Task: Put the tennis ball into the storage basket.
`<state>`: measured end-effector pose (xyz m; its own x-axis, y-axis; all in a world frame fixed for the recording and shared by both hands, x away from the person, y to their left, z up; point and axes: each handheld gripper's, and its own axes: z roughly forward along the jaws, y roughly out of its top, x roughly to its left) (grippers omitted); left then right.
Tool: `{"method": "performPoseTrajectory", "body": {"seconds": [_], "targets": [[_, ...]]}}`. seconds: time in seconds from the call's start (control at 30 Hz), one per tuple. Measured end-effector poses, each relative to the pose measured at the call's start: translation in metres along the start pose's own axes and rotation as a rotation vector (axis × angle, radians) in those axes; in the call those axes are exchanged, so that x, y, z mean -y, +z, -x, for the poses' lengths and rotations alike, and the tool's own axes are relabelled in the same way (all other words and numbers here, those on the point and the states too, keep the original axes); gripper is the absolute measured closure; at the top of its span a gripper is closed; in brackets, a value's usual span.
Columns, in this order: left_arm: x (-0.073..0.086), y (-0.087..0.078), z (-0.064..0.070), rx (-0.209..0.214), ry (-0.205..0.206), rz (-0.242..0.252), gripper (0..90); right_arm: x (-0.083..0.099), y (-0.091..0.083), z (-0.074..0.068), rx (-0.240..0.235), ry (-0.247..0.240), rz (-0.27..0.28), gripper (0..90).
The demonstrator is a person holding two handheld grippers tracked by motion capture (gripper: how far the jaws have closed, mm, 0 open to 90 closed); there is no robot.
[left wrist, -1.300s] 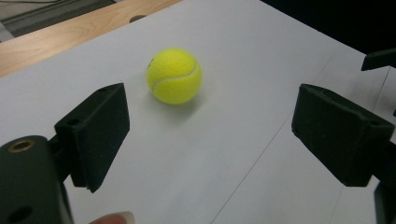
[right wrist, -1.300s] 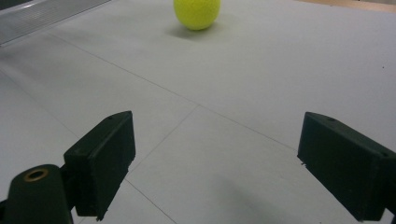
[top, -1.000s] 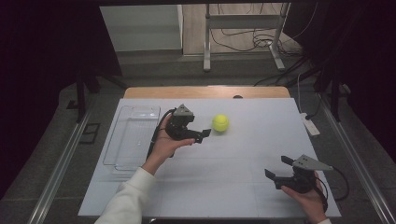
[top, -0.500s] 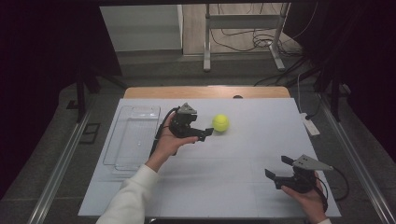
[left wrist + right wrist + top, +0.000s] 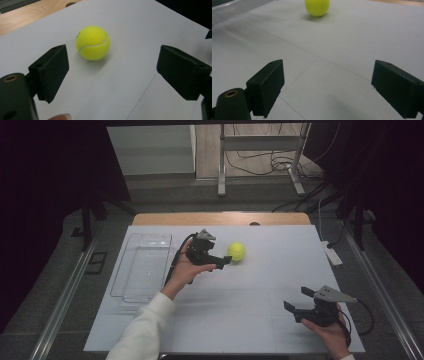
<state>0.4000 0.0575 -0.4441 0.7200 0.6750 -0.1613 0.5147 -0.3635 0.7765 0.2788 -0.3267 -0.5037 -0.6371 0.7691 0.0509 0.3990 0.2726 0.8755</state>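
Note:
A yellow tennis ball rests on the white table sheet, a little behind the middle. My left gripper is open just left of the ball, pointing at it. In the left gripper view the ball lies a short way ahead of the wide-apart jaws, nearer the left pad, and the left gripper holds nothing. My right gripper stands open and empty near the front right corner. The ball lies far ahead in the right gripper view, beyond the right gripper.
A clear plastic tray lies empty at the left of the sheet. A small white block with a cable sits at the right edge. Bare wood shows along the far edge of the table.
My left gripper has crept a little to the right, closer to the ball. The ball and the right gripper have stayed where they were.

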Motion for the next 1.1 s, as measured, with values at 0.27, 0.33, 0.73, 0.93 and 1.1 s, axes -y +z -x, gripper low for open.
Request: {"method": "performPoseTrajectory", "body": {"seconds": [0.27,0.33,0.73,0.93,1.1], "targets": [[-0.006,0.009,0.000,-0.002,0.006,-0.016,12.1,0.000,0.000,0.000,0.000,0.001,0.001,11.8],[-0.007,0.011,0.001,-0.002,0.005,-0.015,12.1,0.000,0.000,0.000,-0.001,0.002,0.002,11.8],[-0.014,0.017,0.001,-0.005,0.019,-0.018,12.1,0.000,-0.001,0.001,-0.001,0.003,0.002,11.7],[-0.015,0.021,0.001,-0.007,0.013,-0.022,11.9,0.000,-0.001,0.001,-0.001,0.004,0.002,11.7],[-0.016,0.024,0.000,-0.008,0.019,-0.031,11.9,0.000,0.000,0.001,-0.001,0.003,0.000,11.8]]}}
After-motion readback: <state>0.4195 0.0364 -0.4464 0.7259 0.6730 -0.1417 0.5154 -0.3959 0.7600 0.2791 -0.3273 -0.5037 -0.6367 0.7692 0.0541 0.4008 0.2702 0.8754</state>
